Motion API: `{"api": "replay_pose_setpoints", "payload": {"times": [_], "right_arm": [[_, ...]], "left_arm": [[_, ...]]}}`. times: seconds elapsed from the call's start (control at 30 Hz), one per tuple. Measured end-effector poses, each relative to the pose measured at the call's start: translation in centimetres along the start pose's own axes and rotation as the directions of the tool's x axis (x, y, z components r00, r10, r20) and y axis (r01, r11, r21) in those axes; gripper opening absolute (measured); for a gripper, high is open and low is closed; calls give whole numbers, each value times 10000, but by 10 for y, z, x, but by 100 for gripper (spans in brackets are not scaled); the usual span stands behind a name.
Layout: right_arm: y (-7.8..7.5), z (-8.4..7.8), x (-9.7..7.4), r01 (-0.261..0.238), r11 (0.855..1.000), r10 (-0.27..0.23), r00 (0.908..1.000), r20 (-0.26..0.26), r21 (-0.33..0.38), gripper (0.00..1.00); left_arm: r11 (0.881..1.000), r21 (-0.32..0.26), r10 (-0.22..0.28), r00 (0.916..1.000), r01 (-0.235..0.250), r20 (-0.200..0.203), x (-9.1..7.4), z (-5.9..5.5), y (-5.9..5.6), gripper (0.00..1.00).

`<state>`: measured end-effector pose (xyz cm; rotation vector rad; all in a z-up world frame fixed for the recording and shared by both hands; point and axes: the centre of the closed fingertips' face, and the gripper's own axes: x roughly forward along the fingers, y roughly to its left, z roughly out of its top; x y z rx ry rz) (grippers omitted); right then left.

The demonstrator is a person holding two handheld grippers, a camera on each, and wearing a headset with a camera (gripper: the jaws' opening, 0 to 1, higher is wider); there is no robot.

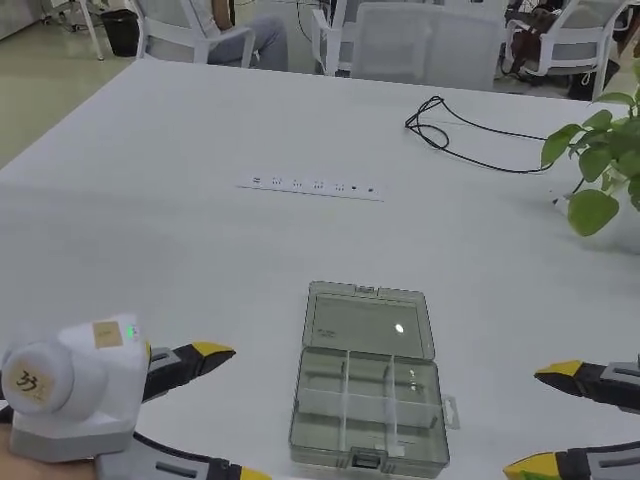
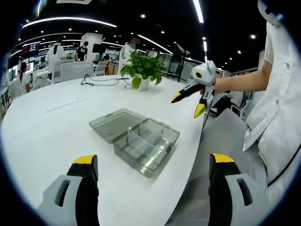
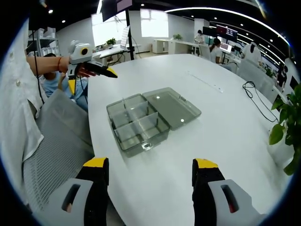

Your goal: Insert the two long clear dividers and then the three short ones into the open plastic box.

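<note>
The clear plastic box (image 1: pixel 368 412) lies open near the table's front edge, its lid (image 1: pixel 370 322) folded flat behind it. Clear dividers stand inside and split it into several compartments. My left gripper (image 1: pixel 225 412) is open to the left of the box, nothing between its yellow tips. My right gripper (image 1: pixel 540 418) is open on the right, also holding nothing. In the left gripper view the box (image 2: pixel 141 141) lies ahead of the open left gripper (image 2: pixel 153 162), with the right gripper (image 2: pixel 193 96) beyond. The right gripper view has the box (image 3: pixel 138 125) ahead of the right gripper (image 3: pixel 150 163).
A white power strip (image 1: pixel 312 187) lies mid-table. A black cable (image 1: pixel 460 135) loops at the back right, next to a green plant (image 1: pixel 600 170) at the right edge. White chairs (image 1: pixel 430 40) stand beyond the white table (image 1: pixel 150 230).
</note>
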<state>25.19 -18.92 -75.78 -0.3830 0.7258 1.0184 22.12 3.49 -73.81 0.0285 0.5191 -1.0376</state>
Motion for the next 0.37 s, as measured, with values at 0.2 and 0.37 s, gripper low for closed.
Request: {"api": "replay_pose_setpoints", "payload": {"times": [0.2,0.37], "right_arm": [[1,0,0,-13,10000,13,10000,-13,-18,75],[3,-1,0,5,10000,-5,10000,-15,-3,76]], "left_arm": [[10000,47,-55,9999,55,-97,0,-2,-1,100],[9999,99,-105,9998,107,-156,0,-2,-1,100]]}}
